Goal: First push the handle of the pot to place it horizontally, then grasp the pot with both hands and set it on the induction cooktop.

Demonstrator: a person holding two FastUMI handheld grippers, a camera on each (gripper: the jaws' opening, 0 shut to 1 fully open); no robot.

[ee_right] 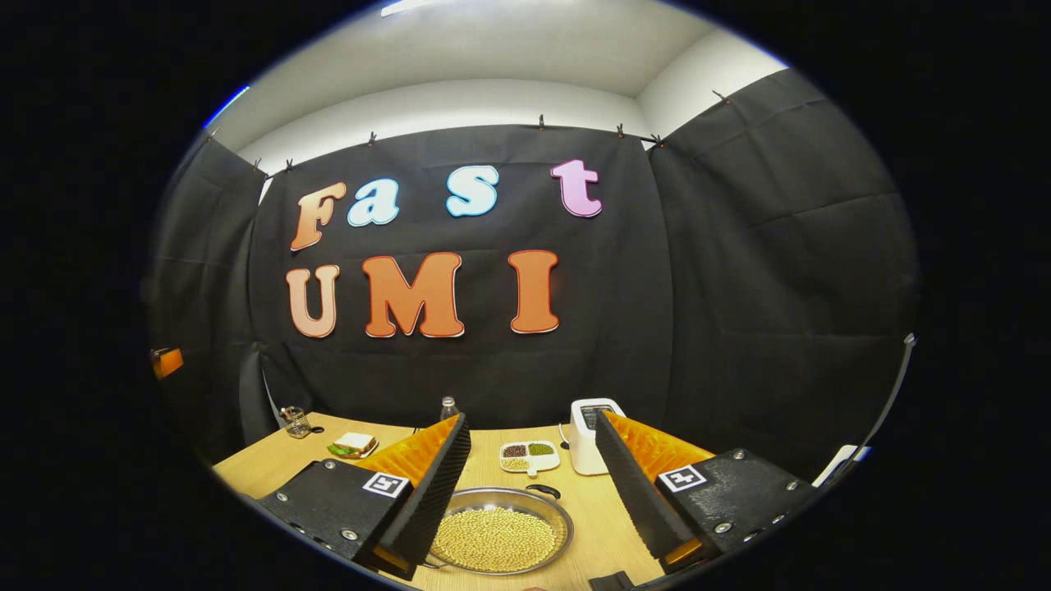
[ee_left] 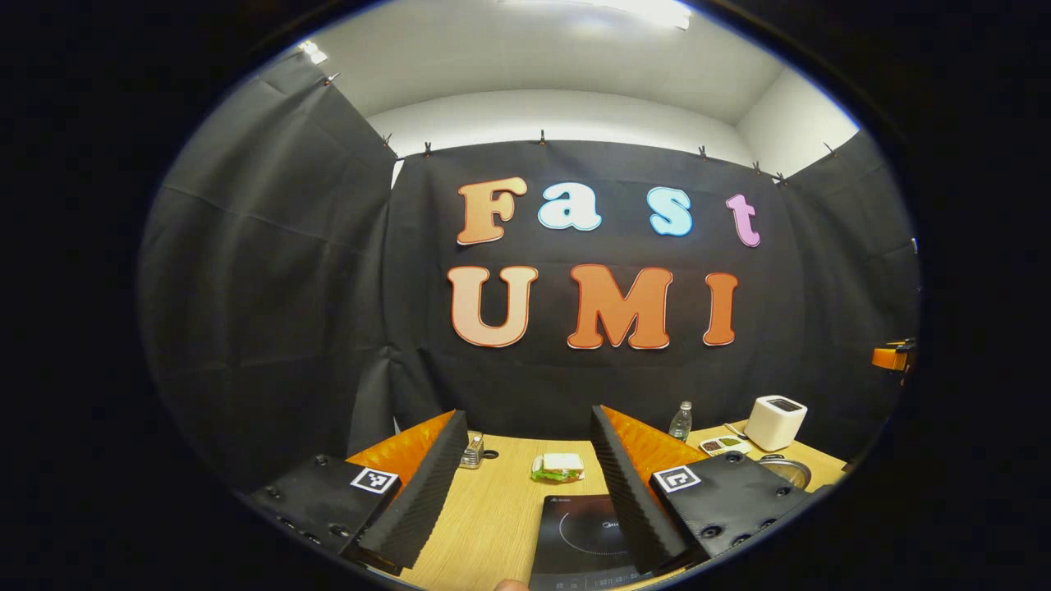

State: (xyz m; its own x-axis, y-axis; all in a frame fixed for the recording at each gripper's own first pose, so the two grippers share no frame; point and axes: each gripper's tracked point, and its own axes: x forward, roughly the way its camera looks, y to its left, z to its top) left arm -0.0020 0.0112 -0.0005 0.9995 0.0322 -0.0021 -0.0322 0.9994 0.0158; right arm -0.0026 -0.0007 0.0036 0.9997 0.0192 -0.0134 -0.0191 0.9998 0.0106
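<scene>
Pot (ee_right: 501, 538) of beans on wooden table (ee_right: 254, 468), near toaster (ee_right: 591, 435).

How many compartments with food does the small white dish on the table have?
3 visible: in the right gripper view the white dish holds dark reddish beans at left, green ones at right and pale ones in front. It lies between the pot and the toaster.

Cloth-walled booth (ee_right: 780, 246), mock kitchen table (ee_right: 246, 468).
</scene>
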